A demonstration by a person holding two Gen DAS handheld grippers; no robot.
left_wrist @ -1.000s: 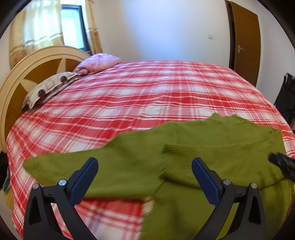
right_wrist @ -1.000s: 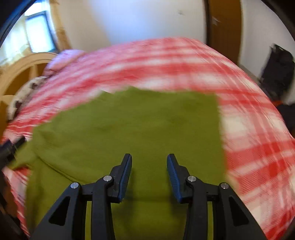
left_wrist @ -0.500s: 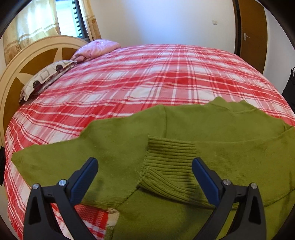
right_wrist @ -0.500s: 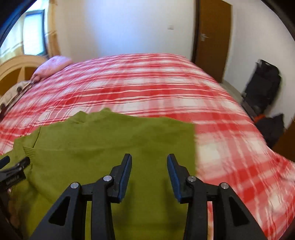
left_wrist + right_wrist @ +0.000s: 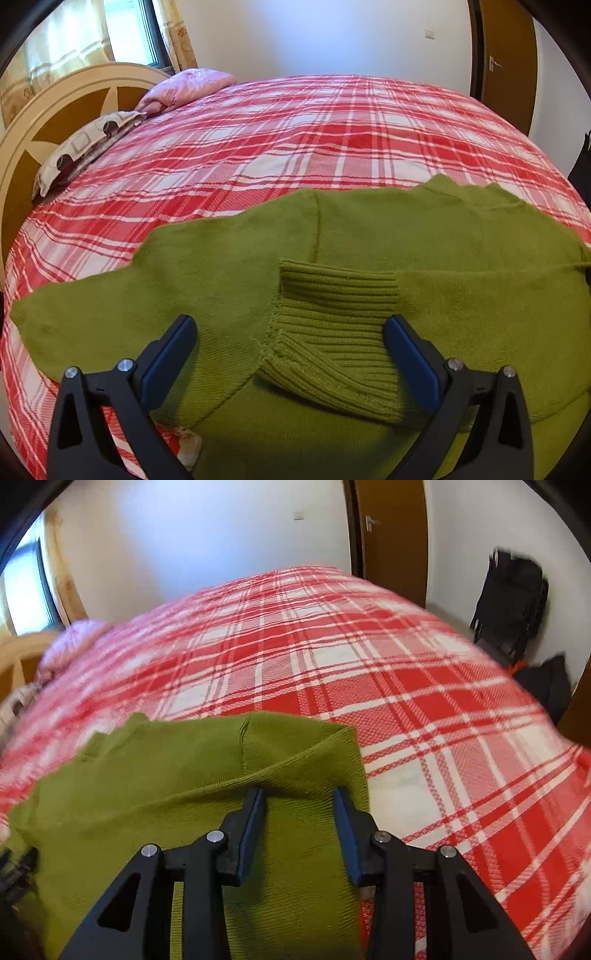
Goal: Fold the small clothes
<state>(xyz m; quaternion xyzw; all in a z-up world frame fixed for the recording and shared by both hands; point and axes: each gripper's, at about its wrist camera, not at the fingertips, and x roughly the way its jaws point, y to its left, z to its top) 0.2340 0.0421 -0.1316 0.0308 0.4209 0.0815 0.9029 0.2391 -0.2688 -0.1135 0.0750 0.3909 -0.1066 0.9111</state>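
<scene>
A green knit sweater (image 5: 424,236) lies flat on the red and white plaid bed (image 5: 295,140). One sleeve is folded across the body, and its ribbed cuff (image 5: 332,332) lies between the tips of my left gripper (image 5: 290,332). That gripper is wide open and hovers just above the cuff. In the right wrist view the sweater (image 5: 147,775) shows its right side with a folded edge. My right gripper (image 5: 299,805) is open, low over that folded edge near the sweater's right border, holding nothing.
Two pillows (image 5: 92,140) and a rounded wooden headboard (image 5: 44,122) stand at the bed's left end. A brown door (image 5: 391,535) is behind the bed. Black bags (image 5: 513,602) sit on the floor to the right.
The left gripper has moved forward and lower toward the folded sleeve cuff. The right gripper has swung right toward the sweater's right edge. Both stay open.
</scene>
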